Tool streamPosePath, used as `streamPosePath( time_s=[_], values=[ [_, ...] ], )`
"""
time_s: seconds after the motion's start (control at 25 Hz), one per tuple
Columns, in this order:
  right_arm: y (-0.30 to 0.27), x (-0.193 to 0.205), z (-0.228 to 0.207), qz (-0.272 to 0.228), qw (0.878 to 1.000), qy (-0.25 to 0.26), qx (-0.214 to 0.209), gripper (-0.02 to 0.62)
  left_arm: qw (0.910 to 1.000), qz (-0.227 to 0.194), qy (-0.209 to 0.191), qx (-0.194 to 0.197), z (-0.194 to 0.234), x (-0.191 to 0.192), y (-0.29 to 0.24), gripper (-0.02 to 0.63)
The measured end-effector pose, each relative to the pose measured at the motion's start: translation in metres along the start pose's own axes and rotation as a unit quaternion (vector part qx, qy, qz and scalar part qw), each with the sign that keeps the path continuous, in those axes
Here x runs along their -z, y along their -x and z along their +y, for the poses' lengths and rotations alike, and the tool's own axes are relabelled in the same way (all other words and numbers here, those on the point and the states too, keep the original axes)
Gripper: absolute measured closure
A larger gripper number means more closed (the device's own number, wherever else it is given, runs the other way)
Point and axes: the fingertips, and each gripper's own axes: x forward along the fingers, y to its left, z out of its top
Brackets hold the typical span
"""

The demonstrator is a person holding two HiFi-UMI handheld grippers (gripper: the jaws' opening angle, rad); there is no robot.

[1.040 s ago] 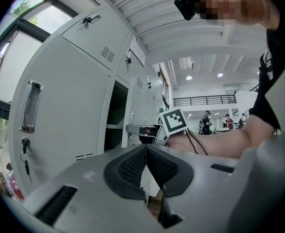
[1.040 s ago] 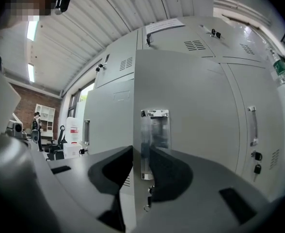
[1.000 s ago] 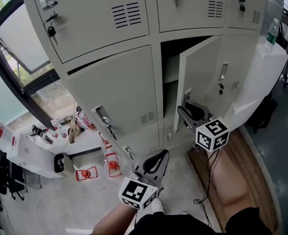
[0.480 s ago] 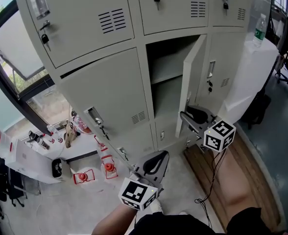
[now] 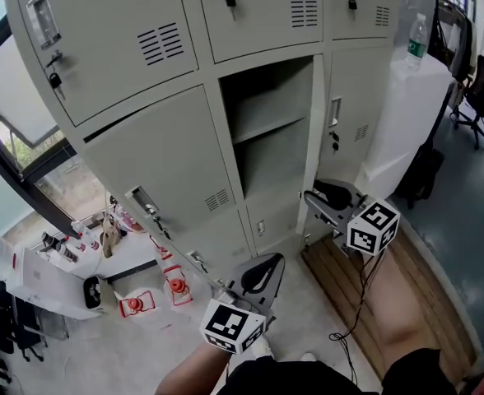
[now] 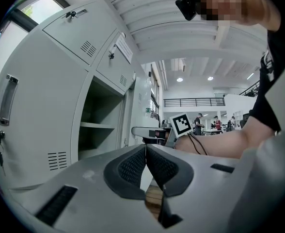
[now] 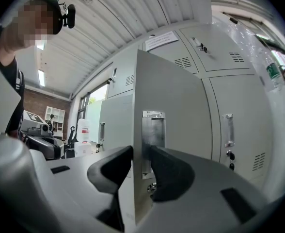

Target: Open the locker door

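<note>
The grey locker door [image 5: 318, 130] stands swung out, edge-on in the head view, and its compartment [image 5: 262, 130] with one shelf is open to view. My right gripper [image 5: 308, 197] is at the door's lower free edge. In the right gripper view that edge [image 7: 135, 130] lies between the jaws of my right gripper [image 7: 141, 154], next to the recessed metal handle [image 7: 153, 135]. The jaws have just been opening, and a gap shows at the right pad. My left gripper [image 5: 262, 266] hangs lower and nearer, away from the lockers, shut with its pads [image 6: 146, 152] together and nothing between them.
Closed lockers with keys surround the open one. A white cabinet [image 5: 407, 113] with a water bottle [image 5: 417, 44] stands to the right, with office chairs [image 5: 481, 89] beyond. A wooden board [image 5: 390, 303] and a cable lie on the floor; red items [image 5: 176, 286] sit at lower left.
The door has swung from partly open to wide open, now edge-on. My right gripper has stayed at its edge and followed it. The left gripper keeps its place in the view, still shut.
</note>
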Motion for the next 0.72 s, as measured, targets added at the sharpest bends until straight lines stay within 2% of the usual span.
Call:
streamPosePath(
  time_s=[0.24, 0.72],
  values=[
    [0.019, 0.002, -0.009, 0.003, 1.000, 0.001, 0.031, 0.402, 0.9999, 0.000, -0.003, 0.016, -0.011, 0.000, -0.005, 0.589],
    [0.055, 0.002, -0.026, 0.008, 0.990, 0.026, 0.141, 0.410, 0.9991, 0.001, 0.001, 0.043, -0.029, 0.001, -0.011, 0.589]
  ],
)
